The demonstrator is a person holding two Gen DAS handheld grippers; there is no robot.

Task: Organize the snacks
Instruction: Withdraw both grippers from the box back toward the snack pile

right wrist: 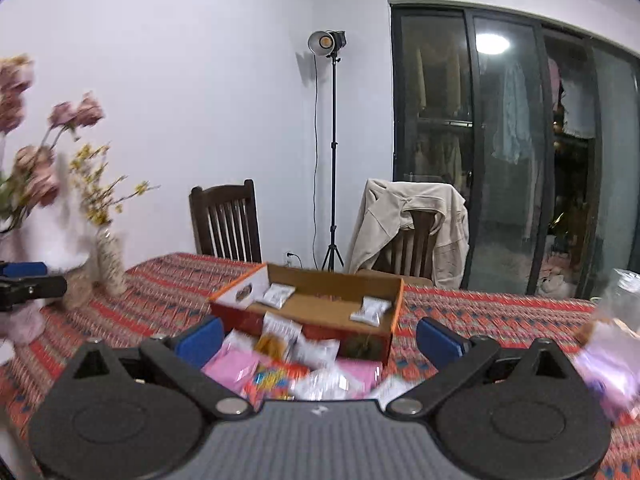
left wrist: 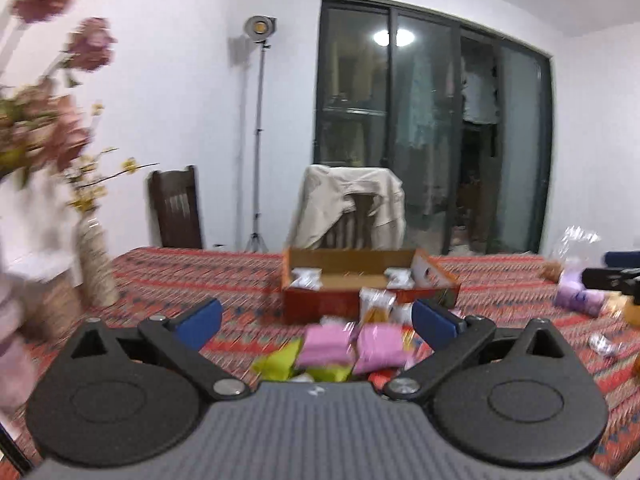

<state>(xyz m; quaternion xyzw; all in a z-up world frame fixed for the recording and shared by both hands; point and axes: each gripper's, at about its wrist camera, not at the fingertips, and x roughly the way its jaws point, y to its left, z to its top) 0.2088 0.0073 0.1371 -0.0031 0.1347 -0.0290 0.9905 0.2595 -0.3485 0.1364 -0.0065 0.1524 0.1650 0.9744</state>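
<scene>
Pink packets between left gripper pads (untouched, jaws wide)

text: none legible | box flap: a printed picture, no words readable | snack packets: print blurred, unreadable | claw body: small pale mark at its front edge, not readable in either wrist view

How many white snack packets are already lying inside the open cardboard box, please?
2. One white packet lies at the left end of the cardboard box, and the other white packet at the right end. The near wall may hide more.
</scene>
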